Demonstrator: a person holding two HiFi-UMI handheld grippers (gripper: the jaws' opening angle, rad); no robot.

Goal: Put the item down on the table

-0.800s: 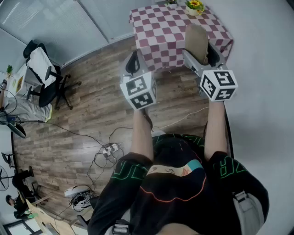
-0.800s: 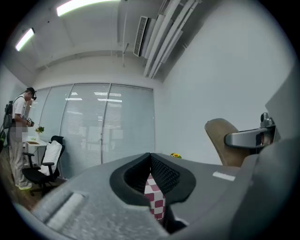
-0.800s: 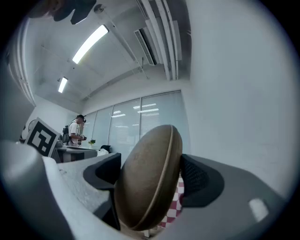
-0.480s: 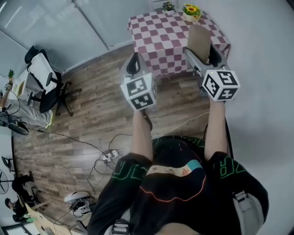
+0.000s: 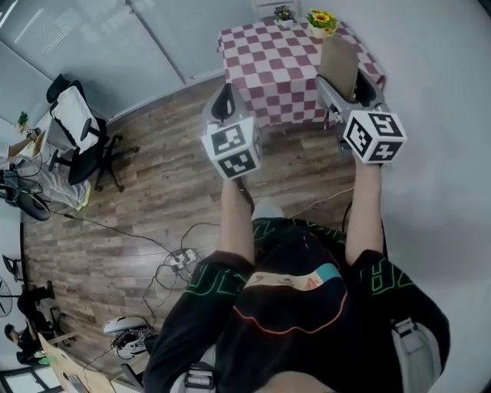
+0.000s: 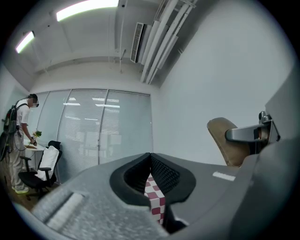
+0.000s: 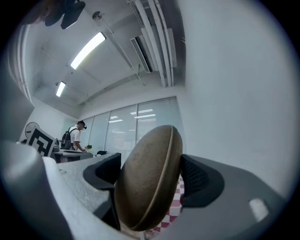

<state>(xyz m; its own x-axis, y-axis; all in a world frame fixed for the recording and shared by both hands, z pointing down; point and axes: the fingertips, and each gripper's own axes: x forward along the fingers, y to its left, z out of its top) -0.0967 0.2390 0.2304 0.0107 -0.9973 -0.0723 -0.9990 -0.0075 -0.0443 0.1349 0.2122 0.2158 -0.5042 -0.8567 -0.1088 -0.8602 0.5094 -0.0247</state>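
The item is a brown oval case, standing on edge between the pads of my right gripper, which is shut on it. In the right gripper view the case fills the gap between both black fingers. My left gripper is shut with nothing in it; its pads meet in the left gripper view. Both grippers are held in the air at the near edge of the table with the red-and-white checked cloth. The case also shows at the right of the left gripper view.
A pot of yellow flowers and a small plant stand at the table's far edge. A black office chair and floor cables lie to the left. A white wall runs along the right. A person stands far off.
Both grippers have moved slightly forward toward the table, the right one carrying the case up and to the right. The jaws look the same.
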